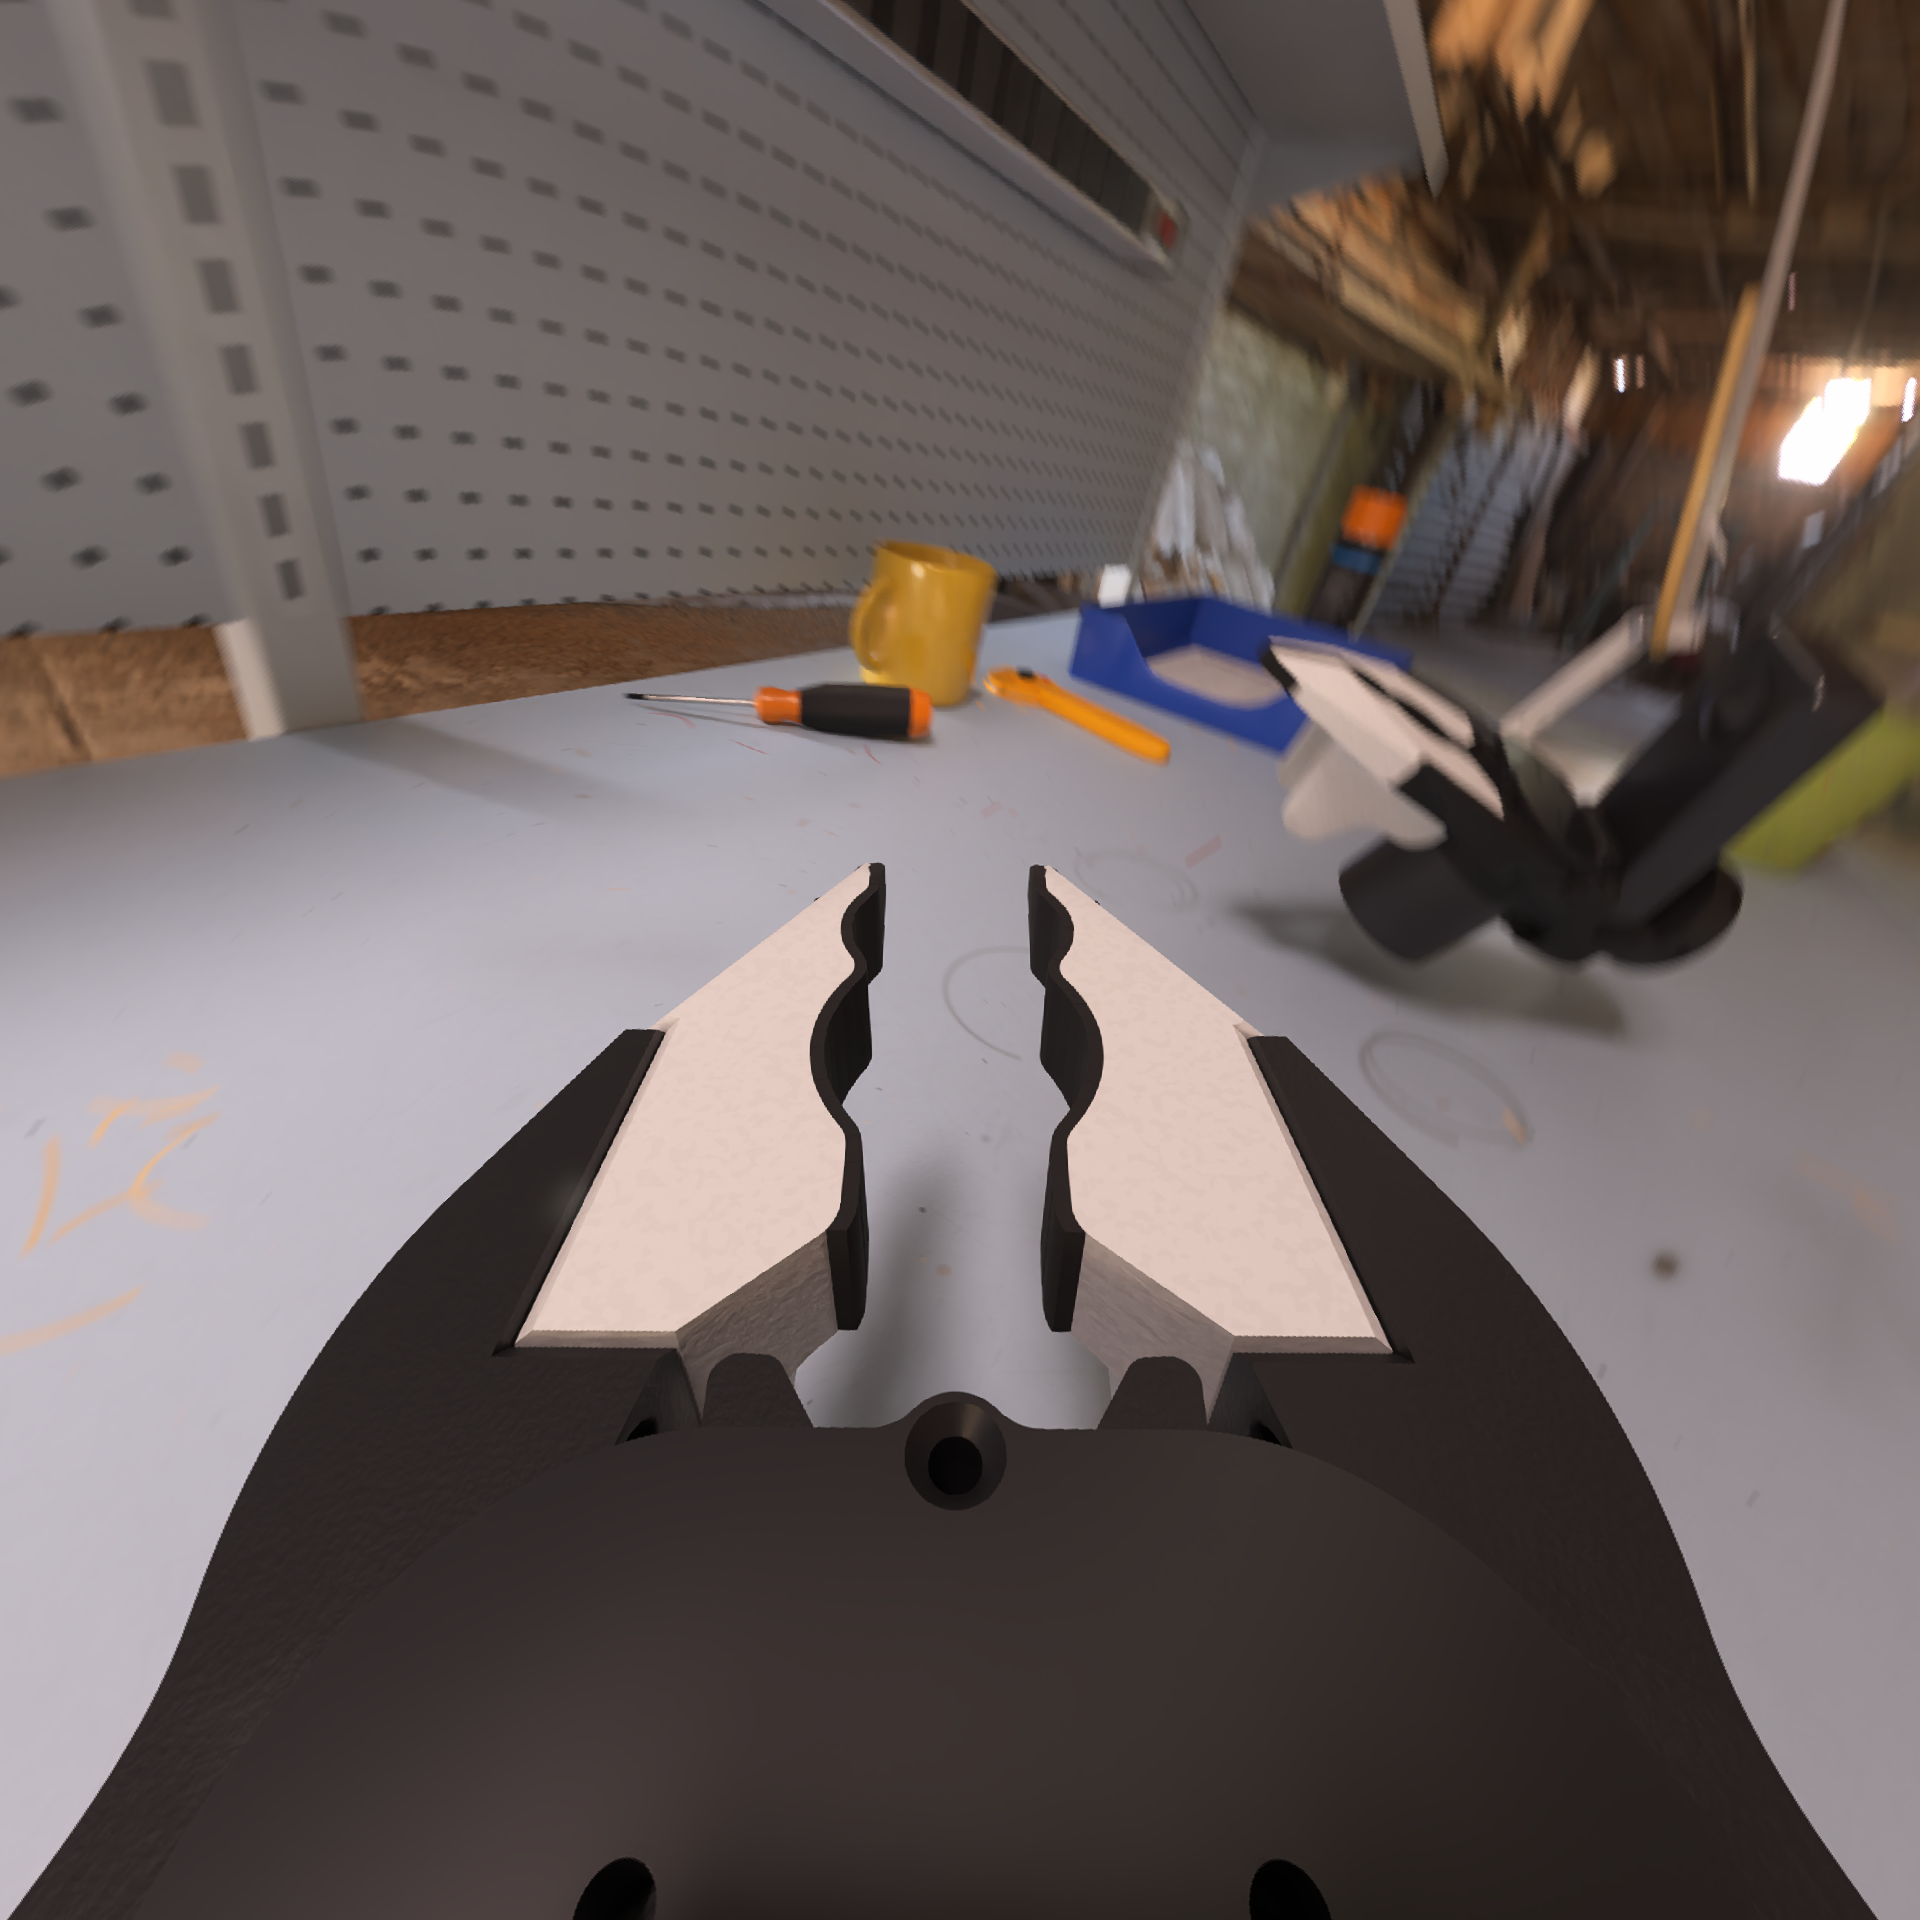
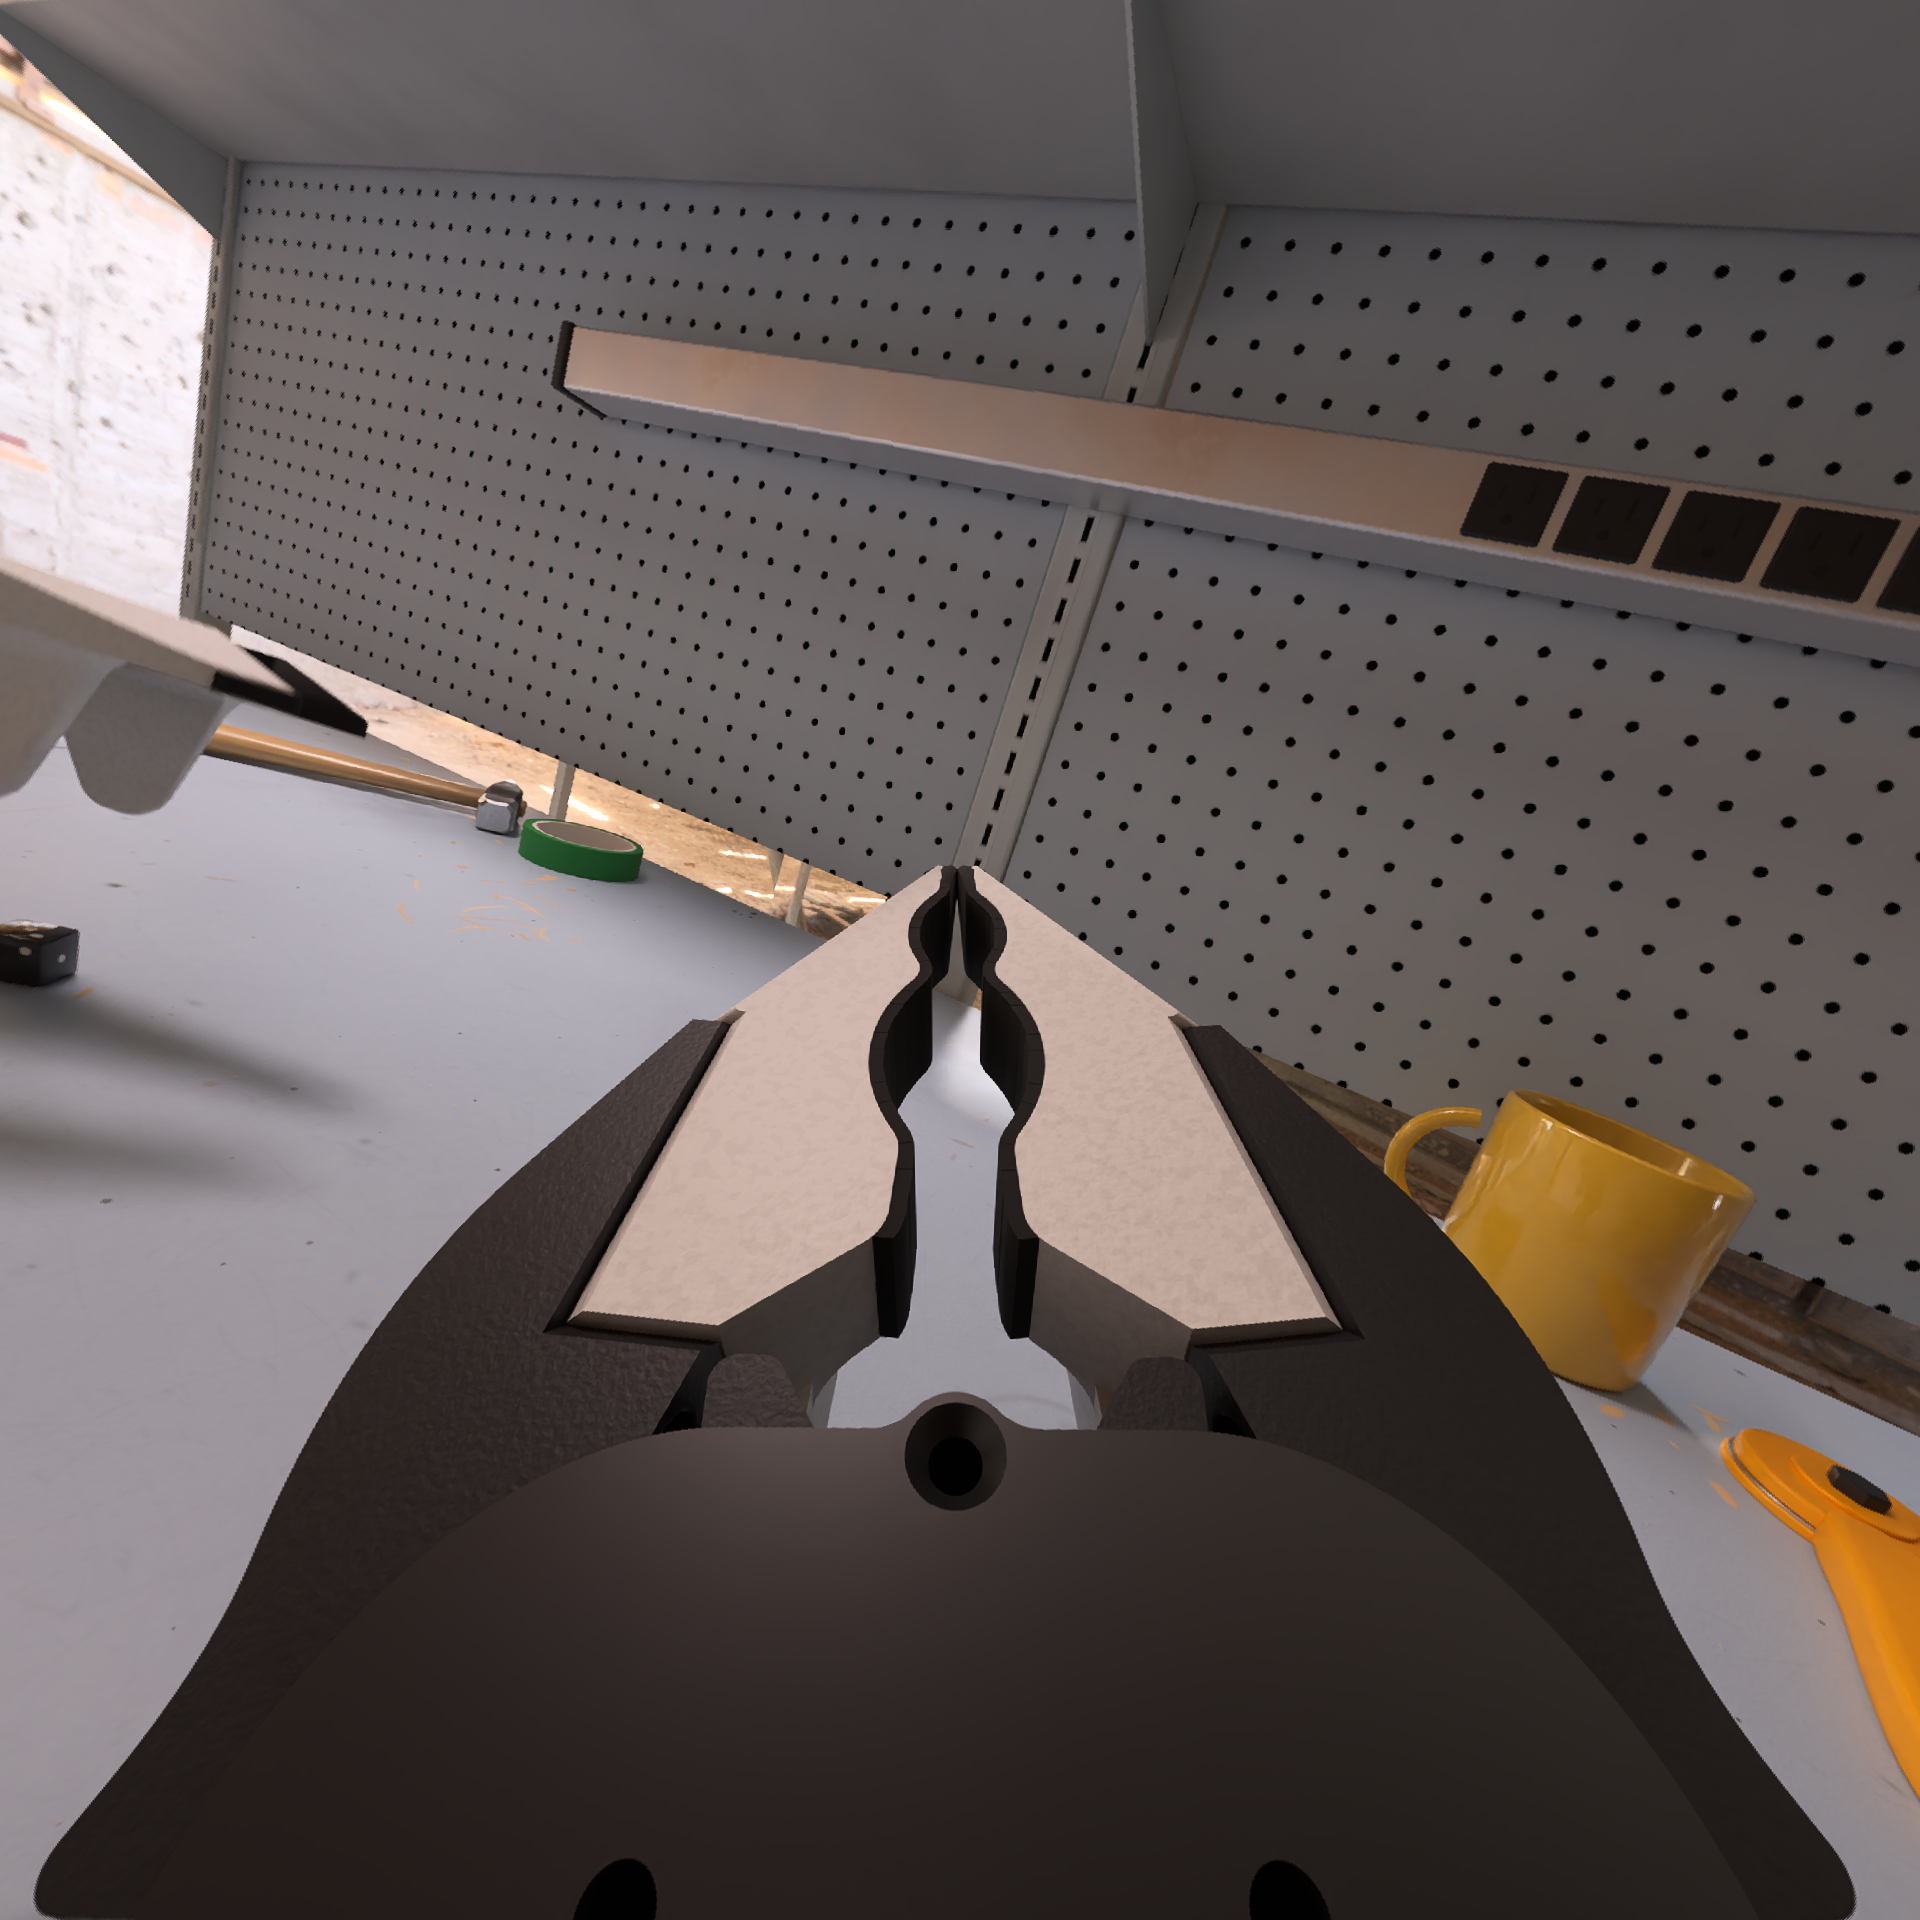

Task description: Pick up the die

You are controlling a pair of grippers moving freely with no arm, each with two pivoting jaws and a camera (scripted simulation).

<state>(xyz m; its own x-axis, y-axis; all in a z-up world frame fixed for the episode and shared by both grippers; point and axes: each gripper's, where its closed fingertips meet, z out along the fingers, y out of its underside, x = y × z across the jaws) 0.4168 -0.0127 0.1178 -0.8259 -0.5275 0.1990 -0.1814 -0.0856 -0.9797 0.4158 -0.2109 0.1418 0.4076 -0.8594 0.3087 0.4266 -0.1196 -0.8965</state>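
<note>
The die (image 2: 42,952) is a small black cube with white pips. It sits on the grey bench at the far left edge of the right wrist view, partly cut off; it does not show in the left wrist view. My left gripper (image 1: 957,883) is open and empty, low over the bench top. Its fingertips also show at the upper left of the right wrist view (image 2: 281,691), above and beyond the die. My right gripper (image 2: 957,873) is shut and empty, tilted up toward the pegboard. It also shows at the right of the left wrist view (image 1: 1288,665).
A yellow mug (image 1: 923,636), a screwdriver (image 1: 831,709), an orange utility knife (image 1: 1081,712) and a blue tray (image 1: 1132,649) lie along the back. A hammer (image 2: 416,779) and a green tape roll (image 2: 580,847) lie near the pegboard wall (image 2: 623,582).
</note>
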